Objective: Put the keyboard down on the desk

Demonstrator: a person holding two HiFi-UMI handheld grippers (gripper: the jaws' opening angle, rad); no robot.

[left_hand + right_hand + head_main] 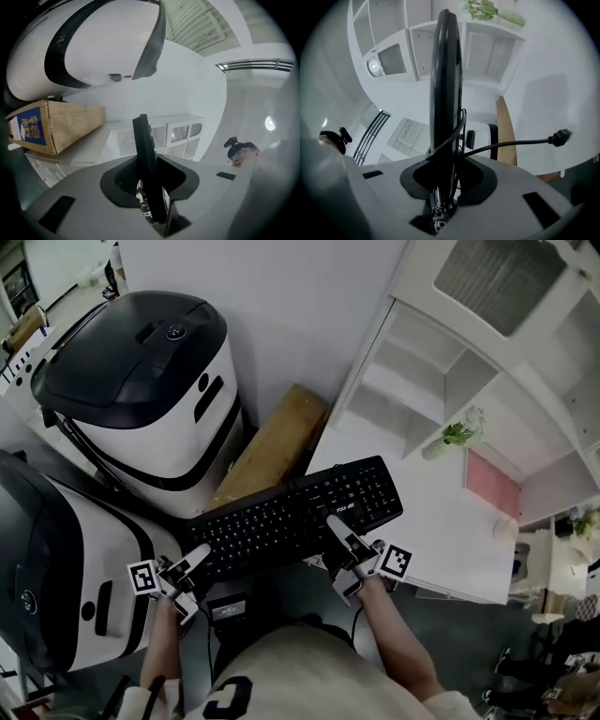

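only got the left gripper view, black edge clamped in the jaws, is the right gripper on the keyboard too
observer: yes, the right gripper is shut on the keyboard, on its near edge, right of the middle.
operator: is it over the desk
observer: only its right end lies over the white desk. The rest sticks out past the desk's edge.
operator: what about the cable
observer: the cable runs through the right gripper's jaws, and its plug is loose, plugged into nothing.
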